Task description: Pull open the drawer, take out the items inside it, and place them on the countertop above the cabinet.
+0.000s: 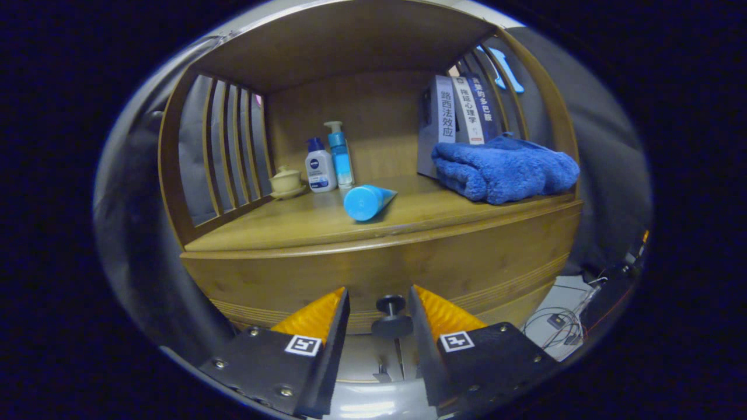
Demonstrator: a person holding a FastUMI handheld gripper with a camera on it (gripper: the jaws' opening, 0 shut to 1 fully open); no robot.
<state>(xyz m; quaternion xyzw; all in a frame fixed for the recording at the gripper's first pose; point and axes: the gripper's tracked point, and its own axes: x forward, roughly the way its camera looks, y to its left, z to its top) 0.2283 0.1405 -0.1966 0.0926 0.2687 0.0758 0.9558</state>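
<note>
Wood, a warm honey-brown, makes up the whole cabinet: slatted sides, a back panel, and a countertop above a broad drawer front. The drawer looks closed, its face flush under the countertop edge, so the pulling step is judged not yet done and whatever lies inside is hidden.

On the countertop, far right, a folded blue towel lies in front of a row of upright books. Near the middle a blue tube lies on its side, cap end toward the gripper. Far left stand two bottles, a white one and a taller blue pump bottle, with a small pale lidded cup on a saucer just beside them.

The relation that matters is low and central: the dark drawer knob juts out from the drawer front toward the camera, its stem pointing straight back along the fingers' line. The gripper holds its fingers moderately apart, one on each side of the knob, with a gap visible on both sides, so neither presses on it. The knob sits between the fingertips, dead ahead rather than off to the left or right. Closing should catch it, then a straight pull toward the near side.
</note>
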